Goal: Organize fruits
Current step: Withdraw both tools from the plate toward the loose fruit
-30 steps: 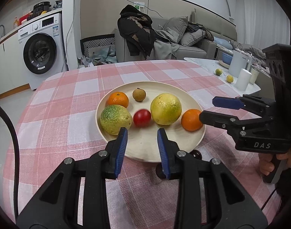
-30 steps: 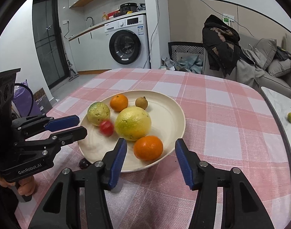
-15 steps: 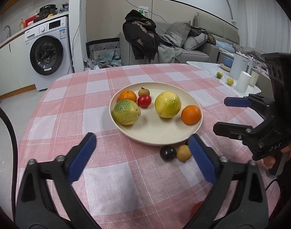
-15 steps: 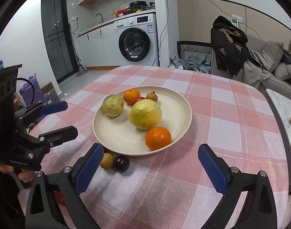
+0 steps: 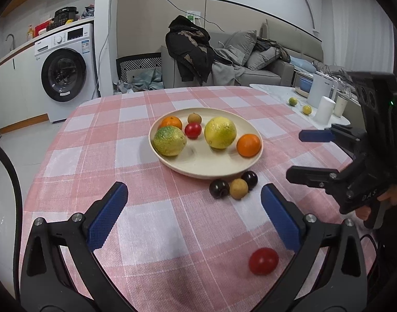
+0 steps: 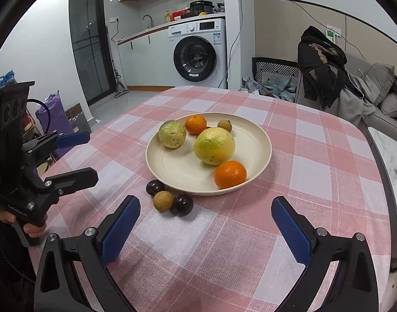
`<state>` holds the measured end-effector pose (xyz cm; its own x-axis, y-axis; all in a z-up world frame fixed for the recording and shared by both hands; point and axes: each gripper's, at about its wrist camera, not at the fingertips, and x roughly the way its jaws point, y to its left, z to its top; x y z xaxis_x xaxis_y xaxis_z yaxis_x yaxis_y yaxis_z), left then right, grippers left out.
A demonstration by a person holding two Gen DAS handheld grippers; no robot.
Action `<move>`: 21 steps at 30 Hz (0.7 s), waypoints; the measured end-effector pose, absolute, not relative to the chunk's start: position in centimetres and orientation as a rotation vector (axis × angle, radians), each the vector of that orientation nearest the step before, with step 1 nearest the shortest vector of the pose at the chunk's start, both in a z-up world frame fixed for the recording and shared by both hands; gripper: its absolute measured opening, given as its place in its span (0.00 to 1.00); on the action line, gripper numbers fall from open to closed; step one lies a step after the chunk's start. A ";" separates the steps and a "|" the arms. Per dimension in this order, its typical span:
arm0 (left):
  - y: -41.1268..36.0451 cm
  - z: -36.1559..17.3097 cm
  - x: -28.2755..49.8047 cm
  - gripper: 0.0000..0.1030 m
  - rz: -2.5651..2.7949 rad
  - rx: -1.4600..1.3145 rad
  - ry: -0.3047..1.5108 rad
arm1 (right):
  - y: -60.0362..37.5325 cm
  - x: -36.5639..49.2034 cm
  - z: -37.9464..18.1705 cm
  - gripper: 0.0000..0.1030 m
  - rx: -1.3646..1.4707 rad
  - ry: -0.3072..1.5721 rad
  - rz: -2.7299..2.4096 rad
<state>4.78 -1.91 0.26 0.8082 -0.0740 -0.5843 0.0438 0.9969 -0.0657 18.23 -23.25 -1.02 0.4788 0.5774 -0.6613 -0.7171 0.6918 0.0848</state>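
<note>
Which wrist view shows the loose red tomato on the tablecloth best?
The left wrist view: the loose red tomato lies in full sight on the tablecloth, near the left gripper. The right wrist view does not show it at all.

This is a home. A white washing machine (image 6: 197, 52) stands under a kitchen worktop with a sink tap (image 6: 147, 20). A grey sofa with cushions (image 5: 253, 59) has a black coat (image 5: 189, 49) on it. A pink and white checked cloth (image 5: 136, 140) covers the counter.
</note>
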 end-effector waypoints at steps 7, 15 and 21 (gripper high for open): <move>-2.9 -1.0 3.7 0.99 -0.124 -0.036 0.680 | -23.1 17.5 -1.2 1.00 -0.246 0.733 0.803; -4.5 -2.3 2.9 0.99 -0.191 -0.024 0.736 | -23.2 16.8 -1.3 1.00 -0.274 0.749 0.817; -5.3 -3.1 2.6 0.94 -0.220 -0.008 0.776 | -22.6 15.7 -1.5 1.00 -0.352 0.763 0.861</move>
<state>2.60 -5.27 -3.10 0.6921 -0.1995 -0.6937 0.1936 0.9771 -0.0879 15.68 -22.62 -1.49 0.4145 0.5487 -0.7260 -0.7865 0.6173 0.0175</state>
